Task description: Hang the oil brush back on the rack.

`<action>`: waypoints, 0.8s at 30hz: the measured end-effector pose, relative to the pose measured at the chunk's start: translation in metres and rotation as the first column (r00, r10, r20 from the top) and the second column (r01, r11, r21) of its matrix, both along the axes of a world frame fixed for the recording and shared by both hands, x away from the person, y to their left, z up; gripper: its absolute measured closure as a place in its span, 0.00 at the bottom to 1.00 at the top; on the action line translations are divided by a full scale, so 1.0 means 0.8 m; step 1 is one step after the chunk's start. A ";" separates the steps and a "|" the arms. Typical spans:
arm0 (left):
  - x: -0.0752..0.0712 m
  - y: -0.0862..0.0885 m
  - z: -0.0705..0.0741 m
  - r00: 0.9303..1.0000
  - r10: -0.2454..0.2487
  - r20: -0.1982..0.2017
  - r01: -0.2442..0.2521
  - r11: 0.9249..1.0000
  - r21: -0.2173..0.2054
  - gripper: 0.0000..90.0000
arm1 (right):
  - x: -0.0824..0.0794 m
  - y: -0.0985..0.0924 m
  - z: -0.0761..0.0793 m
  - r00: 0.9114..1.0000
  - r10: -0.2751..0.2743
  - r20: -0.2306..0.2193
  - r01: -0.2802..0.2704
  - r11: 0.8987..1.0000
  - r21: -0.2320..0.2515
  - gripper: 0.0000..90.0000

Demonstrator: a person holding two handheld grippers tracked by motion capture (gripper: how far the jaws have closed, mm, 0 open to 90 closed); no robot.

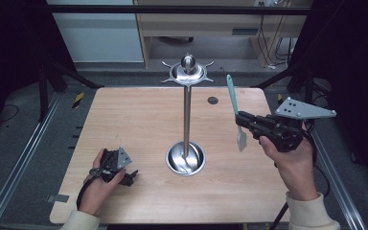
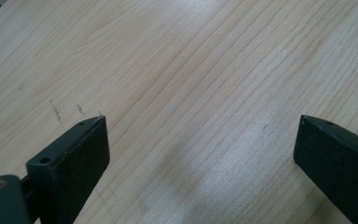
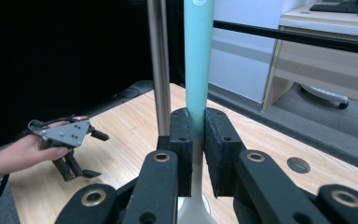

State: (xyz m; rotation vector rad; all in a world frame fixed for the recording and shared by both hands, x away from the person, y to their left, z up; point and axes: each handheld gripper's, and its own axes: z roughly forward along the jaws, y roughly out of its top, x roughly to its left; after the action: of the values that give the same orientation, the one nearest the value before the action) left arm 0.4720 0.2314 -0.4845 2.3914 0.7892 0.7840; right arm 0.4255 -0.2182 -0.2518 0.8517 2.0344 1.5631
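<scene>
The right tool (image 1: 243, 120) pinches a teal-handled spatula (image 1: 235, 111) upright above the bench (image 1: 139, 120); its jaws hide the handle's middle. The left tool (image 1: 117, 167) rests spread on the bench.

The left hand (image 1: 100, 184) rests low at the lower left of the high view, holding the left gripper (image 1: 130, 175) down near the tabletop; in its own view the two black jaws stand wide apart with nothing between them. The right hand (image 1: 292, 160) sits at the right of the high view, raised, with the right gripper (image 1: 239, 118) pointing toward the frame's centre. Its jaws are pressed together on a slim teal handle (image 3: 198, 60) that stands upright between them.
</scene>
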 end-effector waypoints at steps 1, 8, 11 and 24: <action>0.000 0.000 0.000 1.000 0.000 0.000 0.000 1.000 -0.001 0.03 | 0.000 0.001 0.000 1.000 0.007 0.000 -0.007 1.000 -0.003 0.91; 0.000 0.000 0.000 1.000 0.000 0.000 0.000 1.000 -0.001 0.03 | -0.001 0.006 0.001 1.000 0.021 0.004 -0.021 1.000 -0.012 0.91; 0.000 0.000 0.000 1.000 -0.001 -0.001 0.001 1.000 -0.001 0.03 | 0.001 0.010 0.002 1.000 0.030 0.001 -0.030 0.999 -0.016 0.91; 0.000 -0.001 0.000 1.000 -0.002 -0.002 0.002 1.000 0.001 0.03 | 0.006 0.019 0.007 0.999 0.048 -0.009 -0.048 0.998 -0.036 0.91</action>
State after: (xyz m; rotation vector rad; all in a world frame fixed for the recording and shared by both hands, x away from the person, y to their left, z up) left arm 0.4720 0.2310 -0.4848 2.3932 0.7874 0.7819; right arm 0.4301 -0.2029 -0.2463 0.8020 2.0972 1.5455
